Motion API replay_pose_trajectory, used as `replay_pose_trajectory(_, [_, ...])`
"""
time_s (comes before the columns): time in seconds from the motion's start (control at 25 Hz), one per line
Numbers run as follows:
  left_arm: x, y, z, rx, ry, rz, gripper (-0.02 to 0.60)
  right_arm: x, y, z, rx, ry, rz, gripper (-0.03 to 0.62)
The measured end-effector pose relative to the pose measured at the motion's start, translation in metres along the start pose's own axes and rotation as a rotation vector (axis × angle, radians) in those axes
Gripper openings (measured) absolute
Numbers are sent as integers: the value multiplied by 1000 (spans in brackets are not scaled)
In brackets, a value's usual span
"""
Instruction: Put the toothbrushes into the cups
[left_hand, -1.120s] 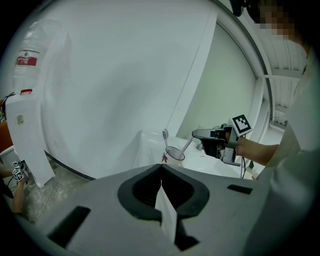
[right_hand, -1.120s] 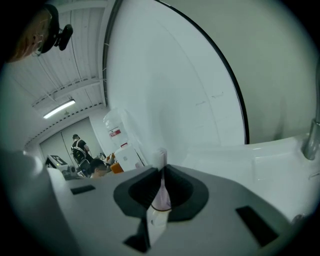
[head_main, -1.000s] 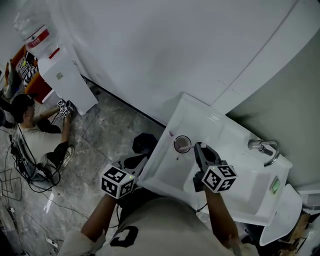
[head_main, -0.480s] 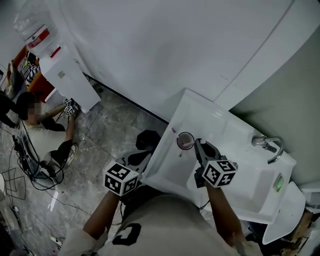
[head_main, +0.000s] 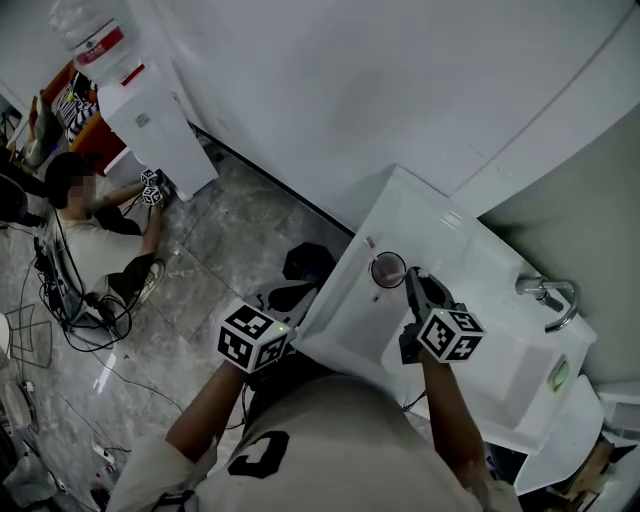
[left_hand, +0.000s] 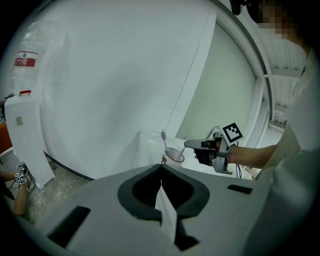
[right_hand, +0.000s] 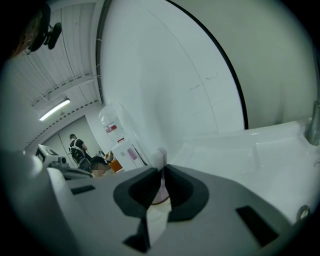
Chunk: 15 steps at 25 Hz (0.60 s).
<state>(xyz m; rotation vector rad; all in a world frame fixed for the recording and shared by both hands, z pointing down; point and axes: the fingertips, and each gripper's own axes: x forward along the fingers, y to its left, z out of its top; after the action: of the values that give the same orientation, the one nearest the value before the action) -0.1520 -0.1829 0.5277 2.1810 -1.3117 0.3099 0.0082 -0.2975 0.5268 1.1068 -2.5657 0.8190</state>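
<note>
Our right claw (right_hand: 162, 175) pinched on a slim pink toothbrush (right_hand: 162, 187) above a round clear cup (head_main: 388, 269), glossy white moulded basin (head_main: 470, 262), our left claw (left_hand: 161, 172) closed, empty.

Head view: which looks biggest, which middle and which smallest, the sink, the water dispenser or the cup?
1. sink, biggest
2. water dispenser, though it stands farther off, so it may only look smaller
3. cup, smallest

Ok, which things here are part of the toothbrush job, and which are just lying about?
Job: cup, toothbrush standing in it, second toothbrush held by right gripper.
Lying about: faucet, water dispenser, floor cables.
</note>
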Motion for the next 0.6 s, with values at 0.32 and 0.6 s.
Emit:
replay_pose_trajectory(0.32, [0, 2, -1, -4, 5, -9, 20, 4, -3, -5, 2, 19, -17, 37])
replay_pose_trajectory(0.6, [5, 1, -1, 1, 9, -20, 20, 5, -6, -14, -3, 45, -20, 104])
